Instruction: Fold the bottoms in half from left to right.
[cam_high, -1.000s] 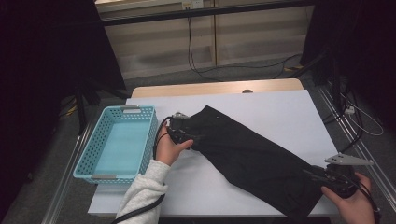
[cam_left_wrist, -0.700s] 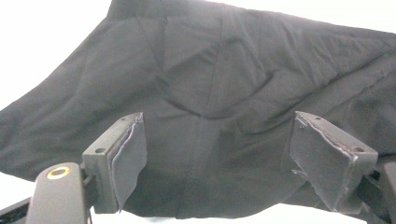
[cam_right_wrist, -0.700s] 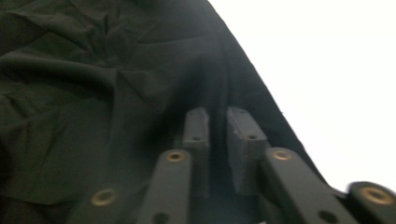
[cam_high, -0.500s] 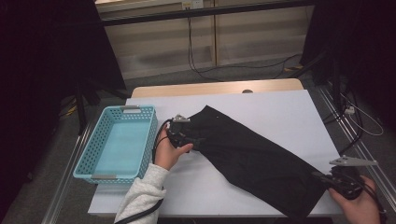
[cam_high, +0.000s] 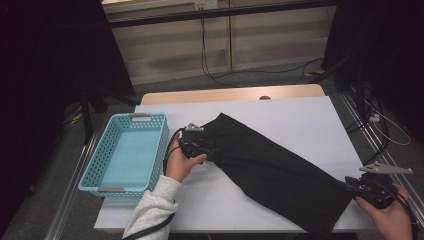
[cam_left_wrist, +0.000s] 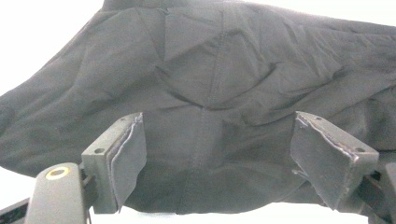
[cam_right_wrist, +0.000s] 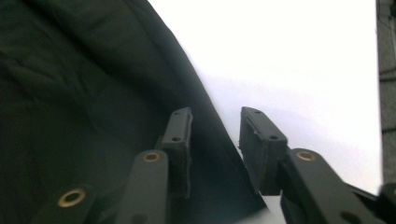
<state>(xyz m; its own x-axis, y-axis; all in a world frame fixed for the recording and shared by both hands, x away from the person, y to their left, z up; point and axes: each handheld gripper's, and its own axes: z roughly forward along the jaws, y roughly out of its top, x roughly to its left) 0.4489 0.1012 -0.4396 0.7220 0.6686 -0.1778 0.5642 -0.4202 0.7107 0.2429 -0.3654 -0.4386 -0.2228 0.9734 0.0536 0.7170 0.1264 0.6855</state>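
The black garment (cam_high: 270, 172) is laid out slantwise from centre to lower right of the white surface (cam_high: 300, 120), still unfolded, its ends straddled by the wide-spread left claw (cam_high: 200, 145) and the part-open, just-widened right claw (cam_right_wrist: 215, 140), neither gripping, the basket (cam_high: 95, 172) unfilled.

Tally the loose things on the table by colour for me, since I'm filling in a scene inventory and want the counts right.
Black: 1, the cloth, lying slantwise across the white table.
Light blue: 1, the basket, at the table's left edge, nothing in it.
Total: 2
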